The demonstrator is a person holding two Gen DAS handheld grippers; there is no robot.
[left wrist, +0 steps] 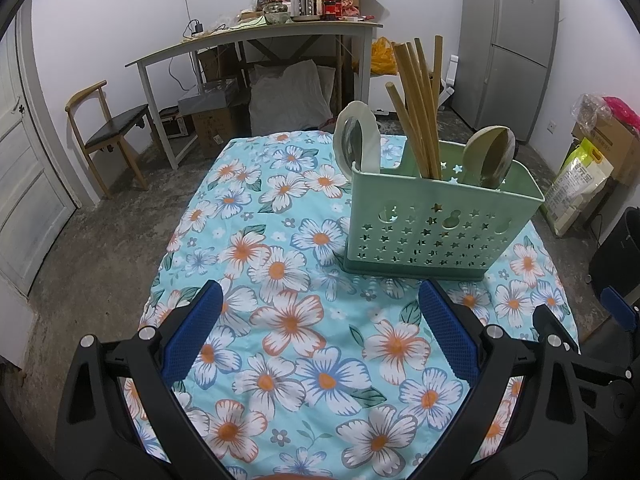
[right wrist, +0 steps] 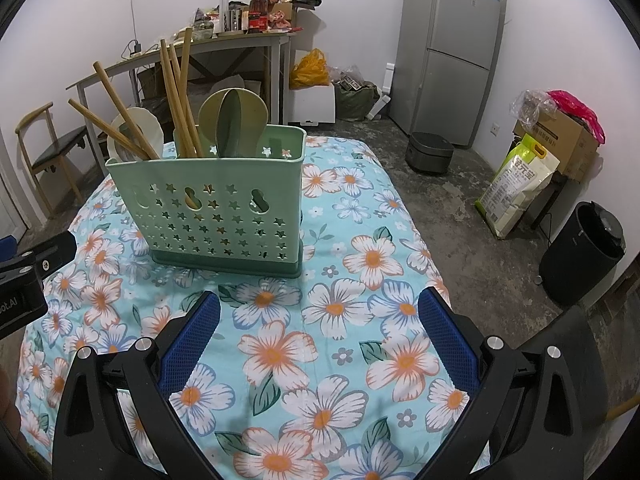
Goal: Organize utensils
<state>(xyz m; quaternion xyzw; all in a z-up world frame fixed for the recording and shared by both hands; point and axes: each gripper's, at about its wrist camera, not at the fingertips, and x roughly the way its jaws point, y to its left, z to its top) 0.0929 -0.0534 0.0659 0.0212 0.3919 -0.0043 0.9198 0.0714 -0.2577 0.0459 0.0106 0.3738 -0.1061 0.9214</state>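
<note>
Above the near edge of the floral-clothed tabletop (left wrist: 280,272), the left gripper (left wrist: 320,332) is held wide open with nothing between its blue pads. Toward the far edge, the pale green perforated plastic utensil holder (left wrist: 436,220) is stood upright, loaded with wooden chopsticks (left wrist: 416,108) and beige plastic spoons (left wrist: 492,152). The right gripper (right wrist: 320,336) is likewise spread wide and empty.

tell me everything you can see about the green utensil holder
The utensil holder is a pale green, plastic-looking rectangular caddy on a darker green base, its front wall pierced with star cutouts and three larger gourd-shaped holes. It stands upright on the floral tablecloth. Wooden chopsticks and spoons stick out of its top. Neither gripper touches it.
</note>
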